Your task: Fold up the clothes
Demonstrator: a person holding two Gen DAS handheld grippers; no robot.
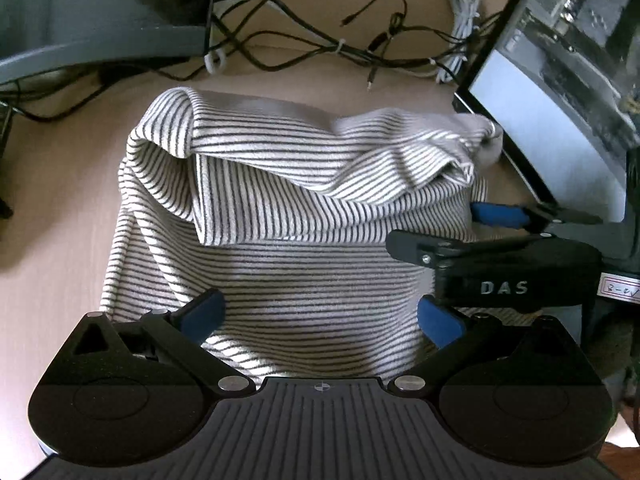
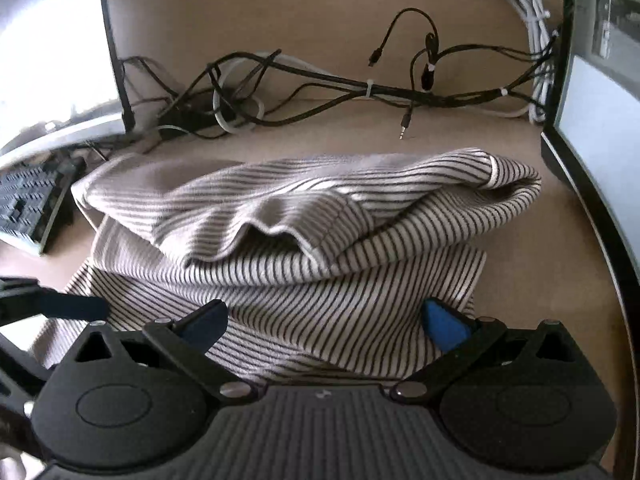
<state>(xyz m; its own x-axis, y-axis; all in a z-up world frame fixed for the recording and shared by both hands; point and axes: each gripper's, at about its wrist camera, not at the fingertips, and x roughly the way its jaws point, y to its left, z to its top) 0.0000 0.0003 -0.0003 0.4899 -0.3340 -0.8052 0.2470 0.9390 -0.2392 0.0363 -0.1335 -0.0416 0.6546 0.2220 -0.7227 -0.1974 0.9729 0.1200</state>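
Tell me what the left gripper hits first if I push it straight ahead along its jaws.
Most likely the striped garment: the left gripper is open with the flat lower layer between its jaws, and the bunched fold rises right ahead. Height above the cloth is unclear. The cables lie well beyond.

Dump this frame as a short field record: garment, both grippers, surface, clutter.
garment: striped top, bunched, far part folded over the near part, not flat
left gripper: jaws open, over the near edge of the top, gripping nothing
right gripper: jaws open, over the near edge, gripping nothing
surface: beige desk
clutter: black cables behind the top; white cable far right; keyboard at left; monitor at right, touching the top's far corner in the left wrist view
fold state: unfinished
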